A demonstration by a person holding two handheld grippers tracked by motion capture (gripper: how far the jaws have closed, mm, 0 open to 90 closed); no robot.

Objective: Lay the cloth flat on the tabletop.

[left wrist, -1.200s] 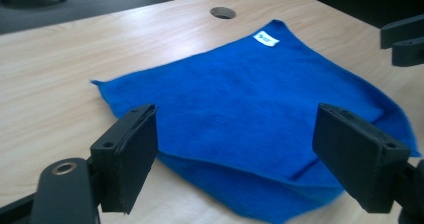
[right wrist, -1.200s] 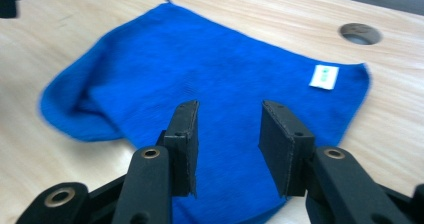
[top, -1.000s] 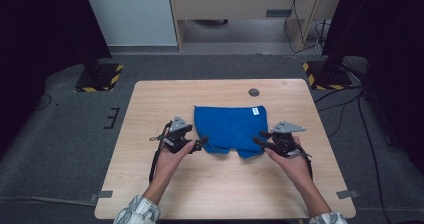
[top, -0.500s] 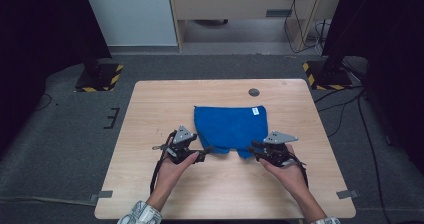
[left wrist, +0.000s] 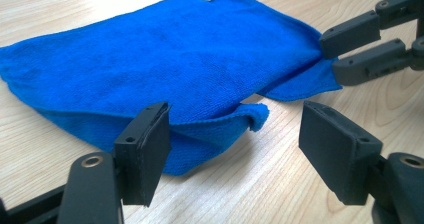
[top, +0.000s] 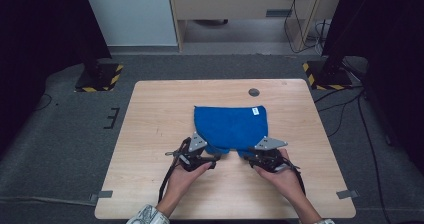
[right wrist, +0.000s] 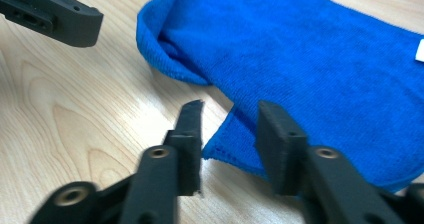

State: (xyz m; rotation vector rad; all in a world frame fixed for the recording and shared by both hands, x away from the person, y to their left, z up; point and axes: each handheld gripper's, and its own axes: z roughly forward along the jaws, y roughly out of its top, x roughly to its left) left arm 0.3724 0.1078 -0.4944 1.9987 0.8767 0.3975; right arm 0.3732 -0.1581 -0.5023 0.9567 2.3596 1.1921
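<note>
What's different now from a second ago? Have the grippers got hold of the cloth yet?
Both hands have slid toward the person, from the sides of the blue cloth to its near corners. The left gripper has just been closing, a curled corner between its jaws, pads not touching it. The right gripper straddles the other corner, jaws apart, no grip yet. The cloth lies folded where it was on the table.

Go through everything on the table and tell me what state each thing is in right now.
Blue cloth: folded, flat, near corners loose.
White tag: facing up on the cloth.
Left gripper: jaws apart, closing around a cloth corner, no grip.
Right gripper: jaws apart astride a cloth corner, no grip.
</note>
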